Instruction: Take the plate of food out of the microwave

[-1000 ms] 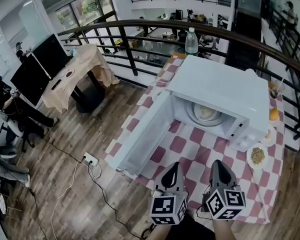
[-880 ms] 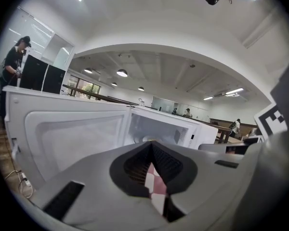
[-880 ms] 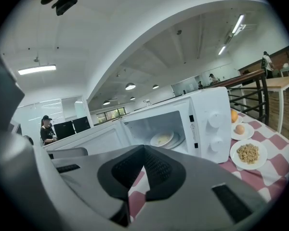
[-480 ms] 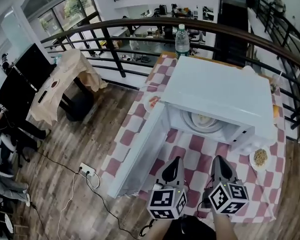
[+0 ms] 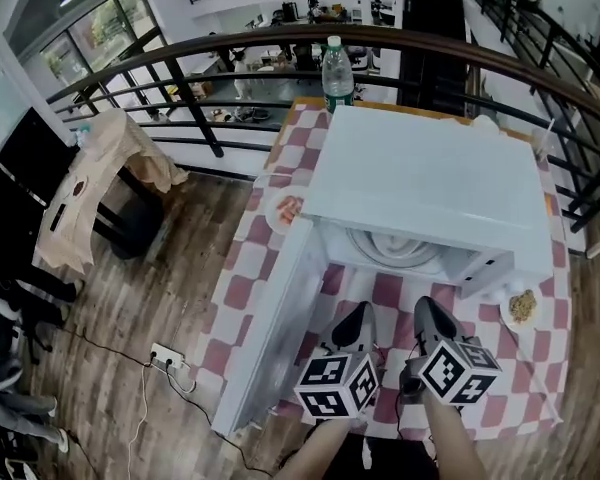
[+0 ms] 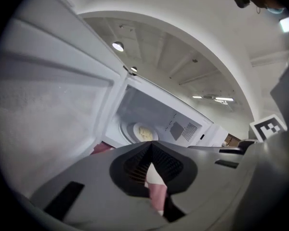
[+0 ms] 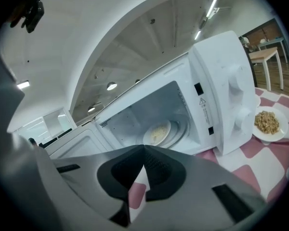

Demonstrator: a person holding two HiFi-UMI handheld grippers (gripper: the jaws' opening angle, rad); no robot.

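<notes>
Nearest, the left gripper [image 5: 356,320] and right gripper [image 5: 432,318] hover side by side over the checked tablecloth [image 5: 385,290]. Both have their jaws pressed together and empty, apparently poised before reaching in. Just beyond, the white microwave [image 5: 420,178] stands with its door [image 5: 270,328] swung open to the left, giving access. The plate of food [image 7: 157,133] sits inside on the turntable [image 7: 179,128], untouched.

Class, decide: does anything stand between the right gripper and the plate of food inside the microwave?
Nothing visible does. The door stands wide open, and the plate of food sits in plain sight beyond the shut right gripper.
</notes>
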